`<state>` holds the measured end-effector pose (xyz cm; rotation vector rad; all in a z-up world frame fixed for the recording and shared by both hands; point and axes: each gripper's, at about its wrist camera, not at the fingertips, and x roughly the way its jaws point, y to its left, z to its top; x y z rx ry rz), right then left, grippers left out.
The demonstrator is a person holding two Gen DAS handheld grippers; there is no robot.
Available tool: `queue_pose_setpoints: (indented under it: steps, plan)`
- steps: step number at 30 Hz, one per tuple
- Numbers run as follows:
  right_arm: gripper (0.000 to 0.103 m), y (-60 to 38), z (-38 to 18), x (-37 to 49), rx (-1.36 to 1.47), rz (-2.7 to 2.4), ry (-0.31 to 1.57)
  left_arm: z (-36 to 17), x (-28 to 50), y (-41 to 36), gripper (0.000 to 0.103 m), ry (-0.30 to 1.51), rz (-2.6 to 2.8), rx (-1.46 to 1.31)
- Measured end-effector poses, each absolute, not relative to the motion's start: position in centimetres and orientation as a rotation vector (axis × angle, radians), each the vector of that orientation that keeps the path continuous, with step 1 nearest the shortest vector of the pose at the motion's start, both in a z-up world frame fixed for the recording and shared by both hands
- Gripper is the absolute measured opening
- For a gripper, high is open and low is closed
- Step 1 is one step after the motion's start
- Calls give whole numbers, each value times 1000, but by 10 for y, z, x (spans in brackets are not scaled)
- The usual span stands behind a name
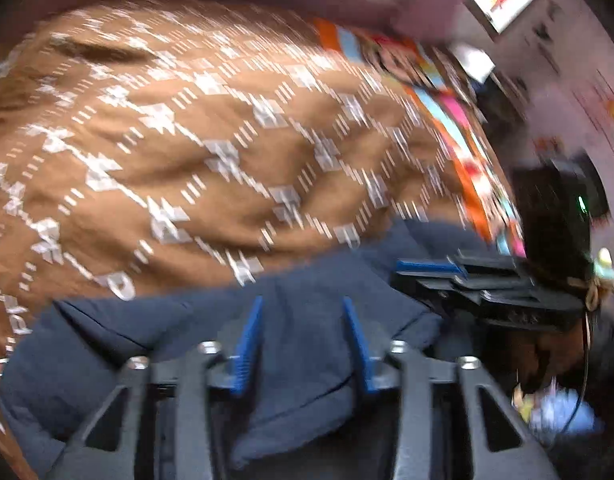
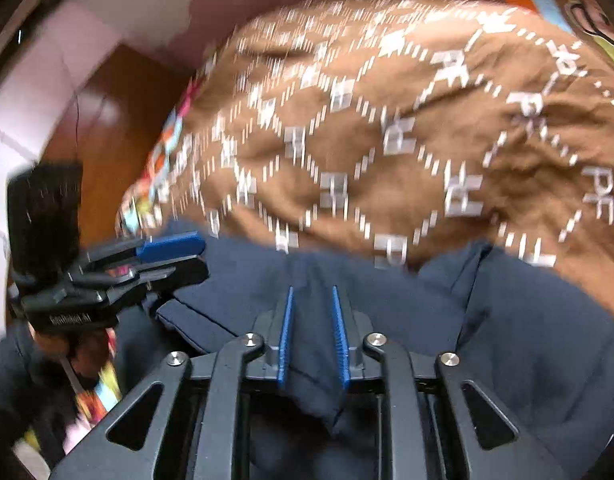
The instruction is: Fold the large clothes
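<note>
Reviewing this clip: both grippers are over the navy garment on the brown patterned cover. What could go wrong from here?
1. The left gripper stands open over the navy garment, so that side may stay behind and the fold skew.
2. The right gripper pinches only a narrow ridge, which could slip.
3. Dragging may rumple the brown cover.

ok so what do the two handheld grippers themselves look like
Both match: the left gripper and right gripper have black angular linkage arms with silver pivot bolts and ribbed blue pads on the fingers. The left one's black body carries small white lettering, too blurred to read, and a thin dark cable trails nearby.
</note>
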<state>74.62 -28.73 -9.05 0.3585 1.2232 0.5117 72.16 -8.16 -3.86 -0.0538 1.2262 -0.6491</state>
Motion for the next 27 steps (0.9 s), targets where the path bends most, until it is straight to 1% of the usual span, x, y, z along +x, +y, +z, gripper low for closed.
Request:
queue_pose_setpoints:
  steps: [3,5,7,8,10,12,13,16,19,24,27]
  plan:
    - [14,-275,-102,732,216,567,1317,-53,698,-94,20,1291,-731,145]
    - [14,-267,-113,727,132,589,1382,-65,690,-99,7,1360,-749,224]
    - [11,-262,-123,732,97,599,1422,-79,689,-104,5,1408,-725,297]
    - [7,-261,-128,737,105,587,1441,-83,692,-104,3,1420,-710,288]
    - [2,-259,-137,745,116,561,1468,-94,701,-102,3,1463,-663,222]
    - [2,-254,-147,750,112,549,1482,-104,706,-103,3,1489,-635,194]
    - [0,-251,-151,750,101,540,1481,-110,706,-104,3,1490,-626,185]
    - [0,-241,-164,748,59,517,1443,-120,703,-102,3,1470,-599,153]
    - [0,-240,-160,739,71,490,1415,-115,692,-99,3,1417,-575,150]
    - [0,-250,-135,721,77,451,1380,-99,669,-92,3,1371,-551,189]
    - [0,-253,-148,722,106,440,1375,-108,669,-92,3,1368,-528,134]
